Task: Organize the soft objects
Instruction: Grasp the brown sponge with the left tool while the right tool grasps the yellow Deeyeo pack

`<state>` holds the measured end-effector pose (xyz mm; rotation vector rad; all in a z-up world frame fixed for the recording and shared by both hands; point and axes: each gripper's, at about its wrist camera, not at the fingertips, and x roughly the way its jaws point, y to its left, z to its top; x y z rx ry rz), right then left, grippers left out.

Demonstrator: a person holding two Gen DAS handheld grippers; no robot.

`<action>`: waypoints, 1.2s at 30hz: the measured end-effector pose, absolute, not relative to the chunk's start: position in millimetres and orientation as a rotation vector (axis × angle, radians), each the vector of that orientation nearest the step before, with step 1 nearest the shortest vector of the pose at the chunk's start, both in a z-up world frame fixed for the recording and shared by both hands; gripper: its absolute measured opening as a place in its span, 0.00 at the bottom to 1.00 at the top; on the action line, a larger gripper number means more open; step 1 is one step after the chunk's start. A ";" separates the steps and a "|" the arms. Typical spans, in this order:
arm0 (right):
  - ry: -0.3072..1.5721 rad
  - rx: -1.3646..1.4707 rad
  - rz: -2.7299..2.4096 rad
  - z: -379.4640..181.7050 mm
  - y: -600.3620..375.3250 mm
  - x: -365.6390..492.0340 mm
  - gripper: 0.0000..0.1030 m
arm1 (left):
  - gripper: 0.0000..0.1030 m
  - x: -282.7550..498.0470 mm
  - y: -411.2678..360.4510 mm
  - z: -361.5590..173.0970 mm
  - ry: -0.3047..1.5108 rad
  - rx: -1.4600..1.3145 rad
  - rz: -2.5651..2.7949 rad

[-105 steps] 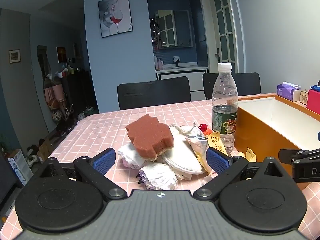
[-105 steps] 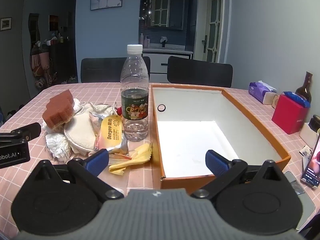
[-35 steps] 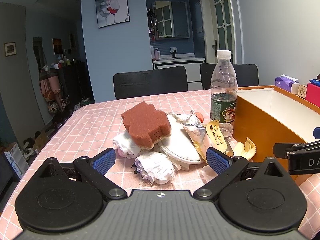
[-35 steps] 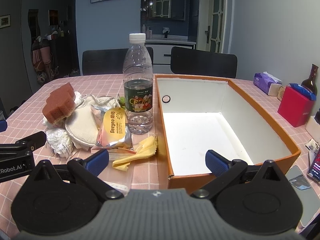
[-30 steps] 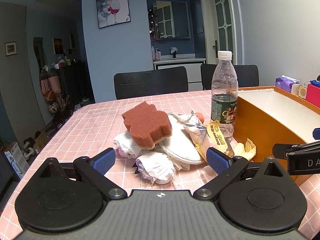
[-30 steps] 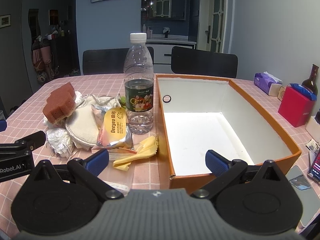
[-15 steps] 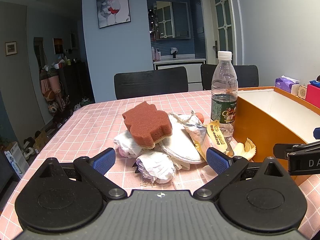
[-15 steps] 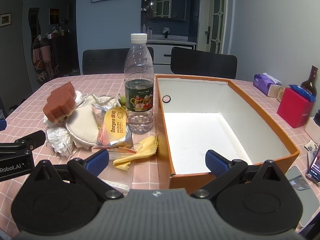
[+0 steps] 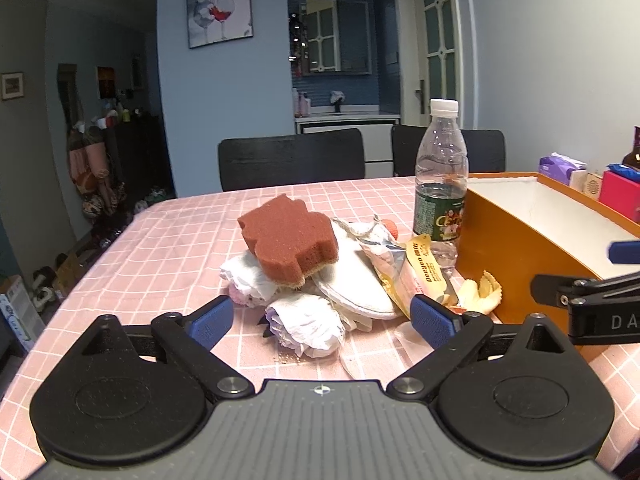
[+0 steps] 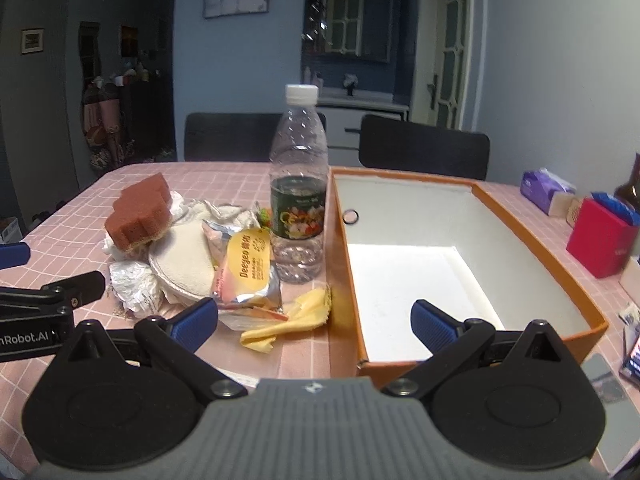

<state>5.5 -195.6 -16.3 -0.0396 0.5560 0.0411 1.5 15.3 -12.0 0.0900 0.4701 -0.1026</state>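
Note:
A red-brown sponge point(image 9: 290, 238) point(image 10: 140, 210) tops a pile on the pink checked table, over crumpled white tissues point(image 9: 306, 326) point(image 10: 134, 280) and a round cream pad point(image 9: 352, 280) point(image 10: 186, 262). A yellow snack packet point(image 9: 420, 276) point(image 10: 248, 270) and a yellow cloth scrap point(image 10: 290, 322) lie beside it. An orange box point(image 10: 540, 240) point(image 9: 508, 256) with a white inside stands to the right. My left gripper point(image 9: 322, 320) is open, just short of the tissues. My right gripper point(image 10: 314, 322) is open over the box's near left corner.
A clear water bottle point(image 10: 298, 196) point(image 9: 440, 184) stands between the pile and the box. A red box point(image 10: 602, 238) and a purple tissue pack point(image 10: 544, 190) sit at the right. A phone point(image 10: 634, 358) lies at the right edge. Two dark chairs point(image 9: 292, 158) stand behind the table.
Both grippers have drifted only slightly; the right view has shifted a little to the left and nearer the pile. Nothing on the table has moved and both stay open.

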 end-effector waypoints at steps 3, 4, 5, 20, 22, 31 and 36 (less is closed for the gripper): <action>0.515 -0.052 0.084 -16.4 -190.8 4.4 0.97 | 1.00 2.3 21.8 -13.9 0.482 0.077 -0.122; 0.510 -0.057 0.098 -16.5 -188.7 4.9 0.97 | 0.98 3.3 24.2 -15.1 0.488 0.073 -0.127; 0.506 -0.065 0.112 -16.6 -185.9 5.6 0.96 | 0.94 4.1 26.4 -16.5 0.492 0.069 -0.134; 0.570 -0.194 0.262 -45.2 -130.3 80.7 0.78 | 0.98 59.6 60.2 -6.5 0.479 -0.054 -0.146; 0.594 -0.199 0.254 -53.4 -124.7 97.6 0.78 | 1.00 70.8 59.3 -6.8 0.491 -0.072 -0.140; 0.696 -0.092 0.200 -69.4 -131.7 151.7 0.78 | 1.00 121.3 46.2 -23.5 0.580 -0.142 -0.066; 0.769 -0.004 0.195 -85.3 -138.2 175.0 0.78 | 1.00 137.9 39.2 -37.9 0.623 -0.120 -0.034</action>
